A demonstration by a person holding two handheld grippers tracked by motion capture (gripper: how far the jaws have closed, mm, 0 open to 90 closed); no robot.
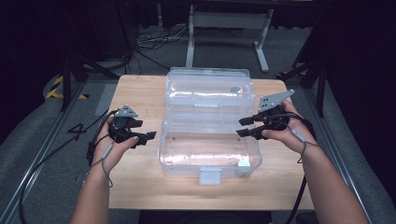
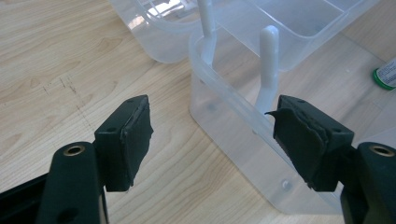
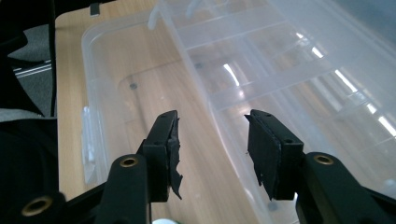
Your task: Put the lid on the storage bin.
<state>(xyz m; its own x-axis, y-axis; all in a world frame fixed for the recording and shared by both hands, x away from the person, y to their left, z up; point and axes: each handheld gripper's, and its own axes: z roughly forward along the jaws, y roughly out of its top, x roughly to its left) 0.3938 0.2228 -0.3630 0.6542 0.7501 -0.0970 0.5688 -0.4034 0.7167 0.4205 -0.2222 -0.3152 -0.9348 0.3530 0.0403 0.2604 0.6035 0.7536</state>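
both hand-held grippers stand with jaws apart and nothing between the pads: the left hand-held gripper sits just beside the left wall of the clear plastic storage box, and the right hand-held gripper hovers over the box's right end. no earlier picture is needed to see that neither one has a grip yet.

the box lies open in the middle of the counter, its base toward the near edge and its lid laid back toward the far edge, with a latch tab at the front. it looks light, thin-walled and smooth, so it would likely slide or flex under a hard squeeze. the rim of a wall, or the white handle post inside the left end, seems the best place to pinch; a small green-capped item lies inside the base.
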